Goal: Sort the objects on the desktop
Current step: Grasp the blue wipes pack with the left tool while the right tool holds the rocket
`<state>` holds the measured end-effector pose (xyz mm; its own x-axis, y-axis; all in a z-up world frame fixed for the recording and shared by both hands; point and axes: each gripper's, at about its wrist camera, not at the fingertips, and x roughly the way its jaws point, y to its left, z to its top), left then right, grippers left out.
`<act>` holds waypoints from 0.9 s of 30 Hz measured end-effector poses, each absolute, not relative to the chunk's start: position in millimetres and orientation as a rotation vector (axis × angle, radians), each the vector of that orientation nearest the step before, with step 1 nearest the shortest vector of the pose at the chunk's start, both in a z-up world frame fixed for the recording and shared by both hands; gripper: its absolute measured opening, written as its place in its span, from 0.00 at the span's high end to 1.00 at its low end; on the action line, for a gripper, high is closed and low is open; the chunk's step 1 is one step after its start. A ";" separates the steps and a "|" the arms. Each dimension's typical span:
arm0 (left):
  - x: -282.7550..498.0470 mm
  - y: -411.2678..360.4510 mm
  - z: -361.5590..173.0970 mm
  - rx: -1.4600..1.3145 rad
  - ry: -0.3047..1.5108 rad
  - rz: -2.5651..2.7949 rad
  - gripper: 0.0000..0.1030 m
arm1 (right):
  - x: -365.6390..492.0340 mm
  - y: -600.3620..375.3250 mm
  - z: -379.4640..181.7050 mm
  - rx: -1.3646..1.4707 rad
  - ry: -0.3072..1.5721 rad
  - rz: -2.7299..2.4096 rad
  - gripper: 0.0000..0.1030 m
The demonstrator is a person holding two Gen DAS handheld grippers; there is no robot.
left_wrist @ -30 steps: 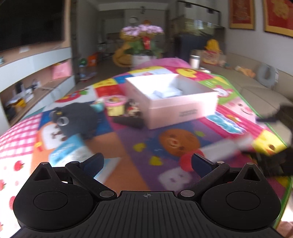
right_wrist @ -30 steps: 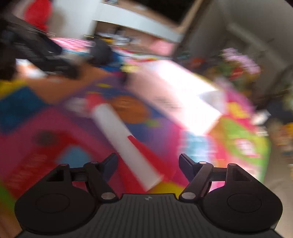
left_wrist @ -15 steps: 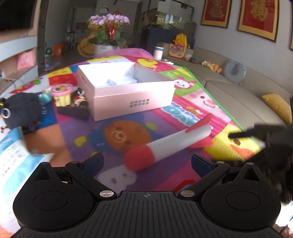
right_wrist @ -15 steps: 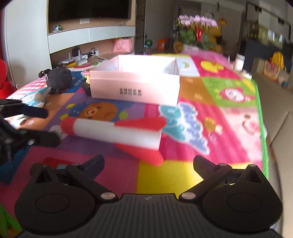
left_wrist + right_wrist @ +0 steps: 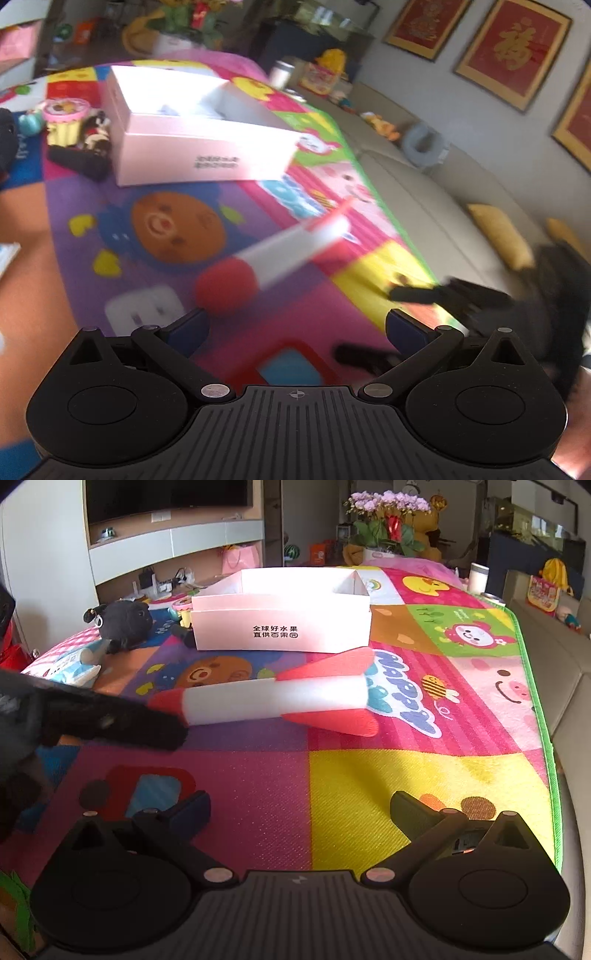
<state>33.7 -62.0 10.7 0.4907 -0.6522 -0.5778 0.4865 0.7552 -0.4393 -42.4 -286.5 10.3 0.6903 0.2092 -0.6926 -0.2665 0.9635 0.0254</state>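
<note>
Approaching the toy rocket (image 5: 273, 698) with both tongs wide and empty. Left tongs (image 5: 295, 326) sit low over the play mat (image 5: 369, 797), the rocket's red nose just ahead of the left finger; this view is motion-blurred, so exact contact I cannot tell. Right tongs (image 5: 301, 808) hover well short of the rocket, looking along the mat toward the white box (image 5: 280, 624).

Rocket lies on its side on the mat, between the tongs and the box, nose pointing to the left tongs, red fins toward the mat's green edge.

Other items: black plush (image 5: 125, 622), tissue pack (image 5: 74, 666) and small toys (image 5: 74, 129) left of the box.

Judgement: pick-up step, not yet grasped. Next move calls for straddling the white body across its narrow width, closing gently (looks like soft foam), then lifting clear of the box wall.
</note>
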 end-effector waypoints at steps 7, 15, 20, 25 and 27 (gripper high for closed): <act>-2.7 -2.4 52.1 -0.185 0.528 -0.280 0.00 | -36.2 -300.7 35.1 0.141 0.725 0.311 0.00; -1.5 53.3 48.0 -0.263 0.488 0.052 0.00 | 29.8 -280.7 31.7 0.334 0.793 0.335 0.00; 2.0 56.7 43.0 -0.231 0.559 0.053 0.00 | 61.9 -242.5 34.2 0.189 0.717 0.384 0.01; 23.1 53.9 31.6 -0.222 0.608 0.096 0.00 | 38.6 -201.9 34.3 0.011 0.640 0.469 0.06; 37.9 54.7 25.9 -0.214 0.629 0.148 0.00 | 24.9 -194.1 30.4 -0.047 0.626 0.467 0.06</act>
<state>37.9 54.7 25.9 0.7992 0.0723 -0.5967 -0.2015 0.9675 -0.1526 24.9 -194.1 30.4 0.7104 0.4072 -0.5741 -0.4351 0.8952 0.0966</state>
